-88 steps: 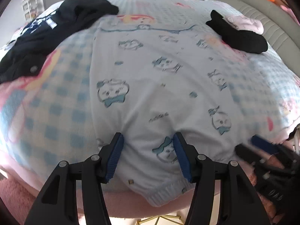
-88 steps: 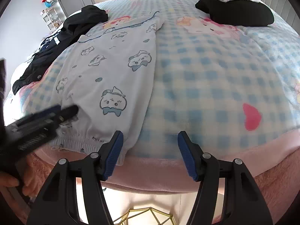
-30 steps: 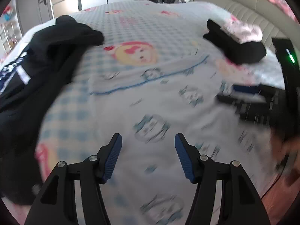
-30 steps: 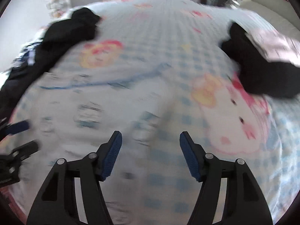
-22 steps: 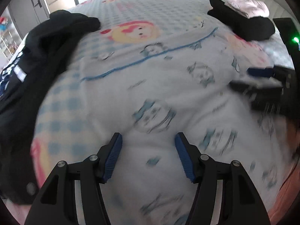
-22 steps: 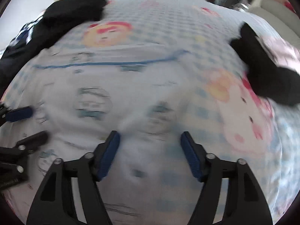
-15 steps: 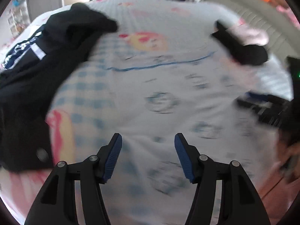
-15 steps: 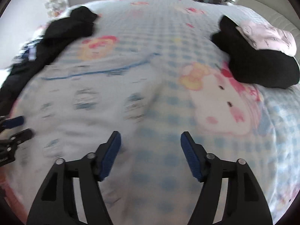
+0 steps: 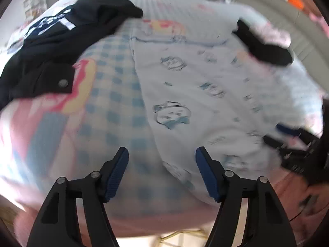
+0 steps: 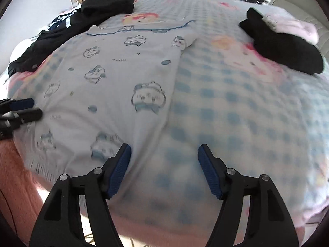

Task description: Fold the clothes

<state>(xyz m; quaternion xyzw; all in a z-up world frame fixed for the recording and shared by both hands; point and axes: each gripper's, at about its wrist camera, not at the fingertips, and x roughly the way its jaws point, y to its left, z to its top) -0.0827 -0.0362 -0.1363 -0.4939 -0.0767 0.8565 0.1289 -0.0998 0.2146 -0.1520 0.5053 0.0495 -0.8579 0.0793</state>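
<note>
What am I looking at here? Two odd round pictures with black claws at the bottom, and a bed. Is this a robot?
No robot arm: a person holds a two-finger clamp in each hand, and each clamp carries a wide-angle camera looking along its fingers. That lens is why the pictures bulge.

One picture comes from the left gripper, the other from the right gripper. Each has black arms with blue pads. Both are open and hold nothing.

They hover near the edge of a bed covered by a blue checked blanket with cartoon figures. Spread flat on it lies a pale blue garment printed with little cartoon faces, probably the one to be folded. A black jacket lies crumpled at the far left. At the far right sits a black folded garment with a pink piece on top.
</note>
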